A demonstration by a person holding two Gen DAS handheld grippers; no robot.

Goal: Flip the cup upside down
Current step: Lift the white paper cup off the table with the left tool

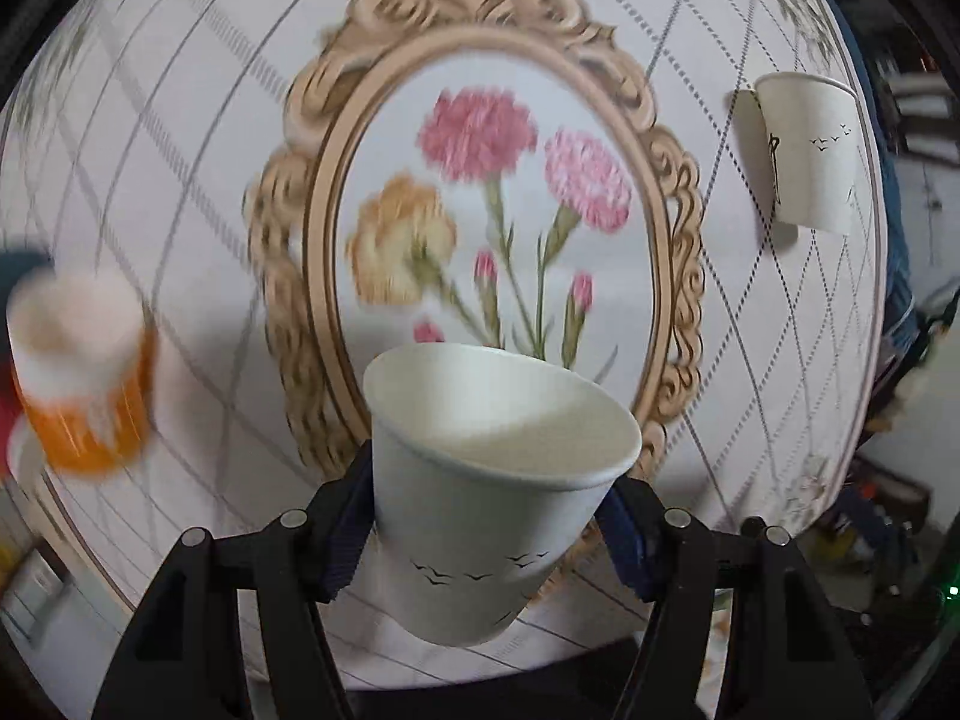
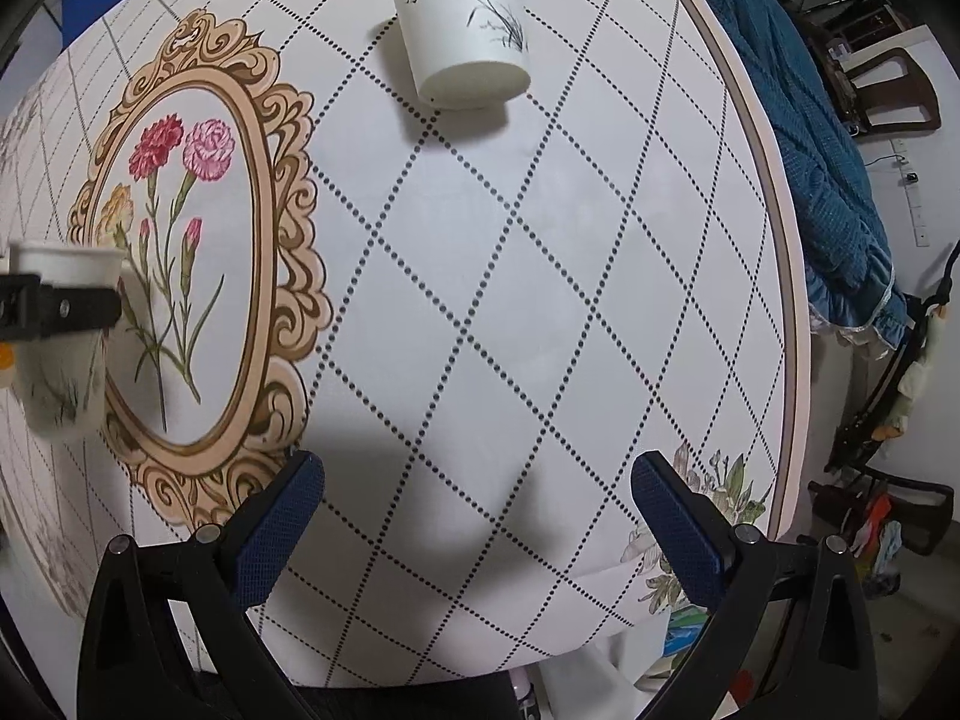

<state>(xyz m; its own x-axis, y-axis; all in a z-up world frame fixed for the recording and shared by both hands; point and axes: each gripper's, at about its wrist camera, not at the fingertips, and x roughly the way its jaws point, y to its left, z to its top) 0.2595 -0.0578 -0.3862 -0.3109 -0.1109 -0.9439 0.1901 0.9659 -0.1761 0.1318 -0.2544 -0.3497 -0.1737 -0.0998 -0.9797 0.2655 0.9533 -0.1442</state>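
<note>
My left gripper (image 1: 486, 534) is shut on a white paper cup (image 1: 480, 516) with small black birds printed on it. The cup is held above the table, mouth up and tilted. It also shows at the left edge of the right wrist view (image 2: 60, 348), clamped by the left gripper's finger (image 2: 66, 306). A second white paper cup (image 1: 807, 150) stands on the table at the far right; in the right wrist view (image 2: 465, 24) it is far ahead. My right gripper (image 2: 477, 516) is open and empty above the tablecloth.
A round table (image 2: 774, 276) carries a white diamond-pattern cloth with a framed carnation print (image 1: 480, 192). An orange and white cup (image 1: 78, 372) stands blurred at the left. A blue padded chair (image 2: 798, 120) is beyond the table's right edge, with clutter behind it.
</note>
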